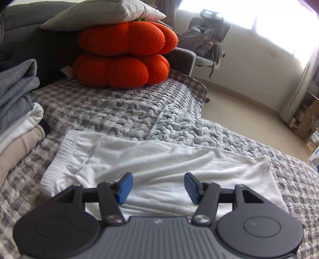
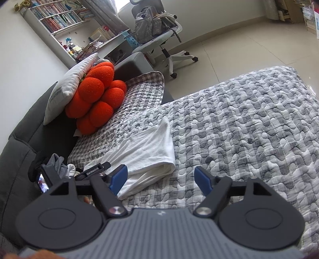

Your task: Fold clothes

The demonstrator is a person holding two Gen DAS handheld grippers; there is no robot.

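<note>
A white garment (image 1: 159,165) lies folded flat on the grey checked quilt (image 1: 119,111), its ribbed hem at the left. My left gripper (image 1: 158,186) hovers just above its near edge, open, blue pads wide apart with nothing between them. In the right wrist view the same white garment (image 2: 149,153) shows as a folded rectangle, and my right gripper (image 2: 161,179) is open beside its near right corner, over bare quilt (image 2: 249,129). Part of the left gripper (image 2: 95,169) peeks in at the garment's left.
A stack of folded clothes (image 1: 18,111), grey, white and beige, stands at the left. Two orange pumpkin cushions (image 1: 123,55) and a white pillow (image 1: 103,14) sit at the sofa's far end. An office chair with a backpack (image 2: 155,25), tiled floor (image 2: 239,45) and a bookshelf (image 2: 59,18) lie beyond.
</note>
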